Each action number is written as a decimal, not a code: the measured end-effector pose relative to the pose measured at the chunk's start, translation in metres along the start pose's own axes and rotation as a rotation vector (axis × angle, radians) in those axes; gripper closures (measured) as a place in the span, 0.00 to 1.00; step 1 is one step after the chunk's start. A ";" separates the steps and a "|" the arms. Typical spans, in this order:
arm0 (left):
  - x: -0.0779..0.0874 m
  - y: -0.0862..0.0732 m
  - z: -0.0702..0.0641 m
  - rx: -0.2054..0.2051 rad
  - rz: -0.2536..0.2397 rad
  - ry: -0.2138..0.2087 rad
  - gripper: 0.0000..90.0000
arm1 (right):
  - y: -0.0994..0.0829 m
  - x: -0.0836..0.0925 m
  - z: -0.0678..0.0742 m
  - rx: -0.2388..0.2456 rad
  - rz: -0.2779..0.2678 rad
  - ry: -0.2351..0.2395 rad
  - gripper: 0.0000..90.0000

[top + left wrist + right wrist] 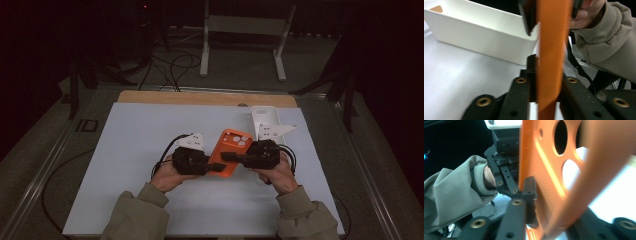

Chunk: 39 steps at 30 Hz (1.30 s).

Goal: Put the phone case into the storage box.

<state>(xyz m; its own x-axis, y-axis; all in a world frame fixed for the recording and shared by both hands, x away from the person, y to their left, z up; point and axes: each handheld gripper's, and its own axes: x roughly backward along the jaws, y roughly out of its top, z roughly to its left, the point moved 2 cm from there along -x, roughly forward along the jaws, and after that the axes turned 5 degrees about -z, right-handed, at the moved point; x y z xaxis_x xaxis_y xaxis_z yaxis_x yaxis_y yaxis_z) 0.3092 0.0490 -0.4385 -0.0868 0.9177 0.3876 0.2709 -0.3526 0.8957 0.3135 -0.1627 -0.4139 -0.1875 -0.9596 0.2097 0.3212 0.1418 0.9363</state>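
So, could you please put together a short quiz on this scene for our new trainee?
1. What colour is the phone case held above the mat? A) blue B) orange C) green
2. True or false: the white tray lies on the person's left side of the mat.
3. How many grippers have their fingers on the case?
Key: 1 B. 2 False: it lies at the right rear, behind the right gripper. 3 Two: the left gripper grips it as well.
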 end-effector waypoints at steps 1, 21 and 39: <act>0.000 0.000 0.000 -0.002 0.000 0.005 0.96 | 0.000 0.000 0.000 0.003 -0.001 -0.011 0.81; 0.004 0.000 0.002 -0.018 -0.012 0.104 0.96 | 0.000 -0.001 0.004 0.049 0.041 -0.180 0.31; 0.010 0.001 0.003 -0.020 -0.031 0.191 0.96 | -0.001 0.007 0.007 0.086 0.054 -0.318 0.14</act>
<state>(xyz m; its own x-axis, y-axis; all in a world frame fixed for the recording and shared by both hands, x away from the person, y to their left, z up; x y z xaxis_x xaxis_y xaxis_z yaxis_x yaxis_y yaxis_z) 0.3115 0.0579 -0.4345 -0.2758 0.8777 0.3920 0.2466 -0.3296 0.9114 0.3053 -0.1678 -0.4115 -0.4570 -0.8281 0.3247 0.2613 0.2239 0.9389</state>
